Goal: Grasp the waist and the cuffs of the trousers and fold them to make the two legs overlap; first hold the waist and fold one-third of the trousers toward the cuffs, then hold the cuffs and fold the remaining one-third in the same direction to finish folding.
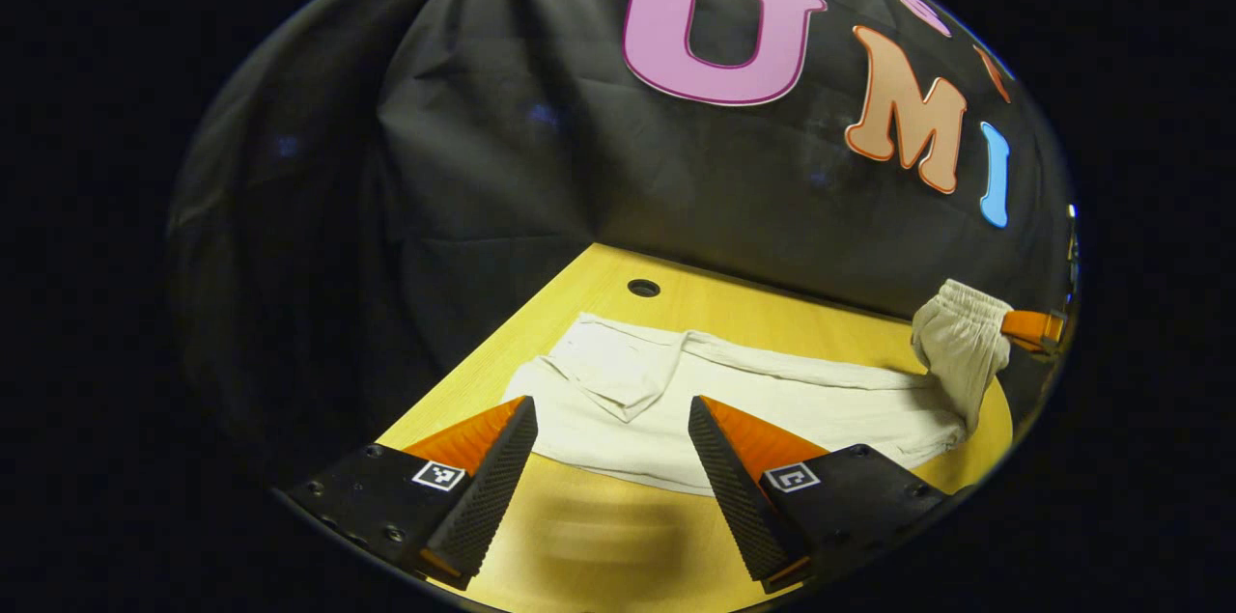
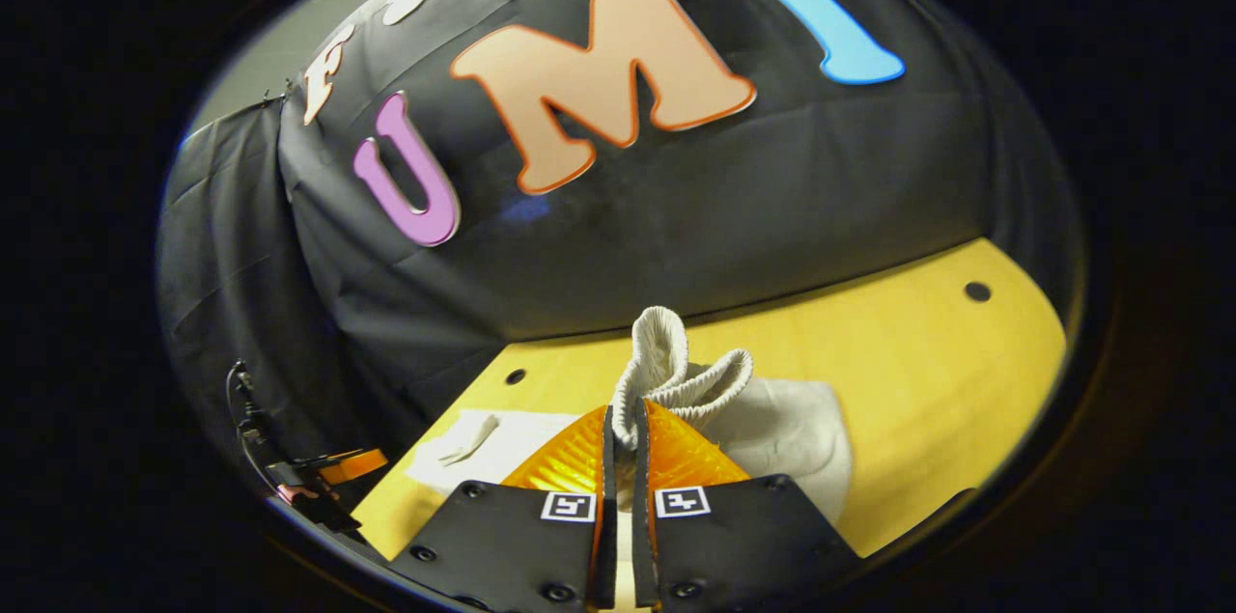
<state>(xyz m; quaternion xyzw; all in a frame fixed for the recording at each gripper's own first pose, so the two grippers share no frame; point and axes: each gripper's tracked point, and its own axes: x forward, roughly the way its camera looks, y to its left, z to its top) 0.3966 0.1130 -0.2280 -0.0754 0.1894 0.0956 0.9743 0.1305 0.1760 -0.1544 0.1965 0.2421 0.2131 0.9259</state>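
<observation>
We see the trousers (image 1: 734, 401) lying across the table (image 1: 579, 536). The right gripper (image 2: 625, 439) pinches the raised waistband (image 2: 666, 372) tightly. The left gripper (image 1: 613, 430) hovers wide apart, holding nothing, near the cuffs (image 1: 608, 372).

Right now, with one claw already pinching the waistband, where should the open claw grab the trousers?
Probably the cuffs, the flat end lying straight ahead of the open left claw. Come in low along the table from the near edge. The waistband is bunched and lifted in the right claw, so the trousers stretch between.
</observation>
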